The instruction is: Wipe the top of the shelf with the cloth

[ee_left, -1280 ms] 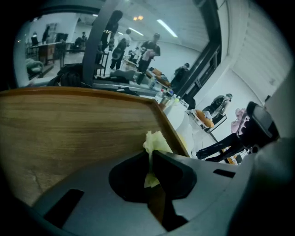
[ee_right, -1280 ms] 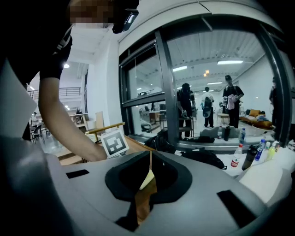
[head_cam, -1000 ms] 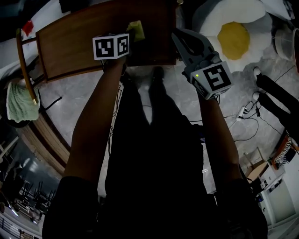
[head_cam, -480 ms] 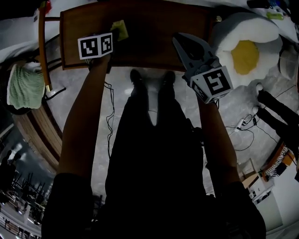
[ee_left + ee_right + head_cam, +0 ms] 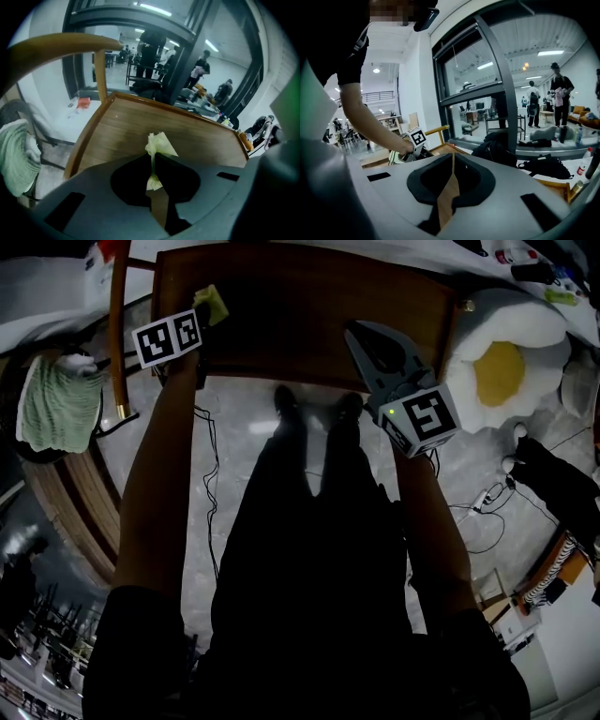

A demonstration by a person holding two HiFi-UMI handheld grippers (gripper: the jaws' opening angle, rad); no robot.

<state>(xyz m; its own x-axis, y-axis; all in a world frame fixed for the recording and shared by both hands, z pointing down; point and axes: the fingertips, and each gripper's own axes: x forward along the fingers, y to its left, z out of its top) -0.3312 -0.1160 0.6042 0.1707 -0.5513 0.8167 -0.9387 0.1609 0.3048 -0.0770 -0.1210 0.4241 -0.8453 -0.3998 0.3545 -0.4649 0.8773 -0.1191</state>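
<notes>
The shelf top [image 5: 300,315] is a dark brown wooden board at the top of the head view. My left gripper [image 5: 199,322] is near its left end, shut on a small yellow-green cloth [image 5: 210,306] that rests on the wood. In the left gripper view the cloth [image 5: 158,146] sticks out, bunched, from between the closed jaws over the shelf top [image 5: 197,136]. My right gripper [image 5: 352,330] hovers over the shelf's front edge right of centre. Its jaws [image 5: 453,155] are shut with nothing between them.
A green towel [image 5: 52,409] hangs by a curved wooden rail [image 5: 116,343] left of the shelf. A fried-egg cushion [image 5: 506,362] lies to the right, with cables [image 5: 487,512] on the floor. My feet [image 5: 286,399] stand at the shelf's front. Black bags [image 5: 506,145] lie beyond.
My left gripper has slid the cloth leftward along the shelf top, from near the middle toward the left end. The right gripper has stayed shut near the front edge.
</notes>
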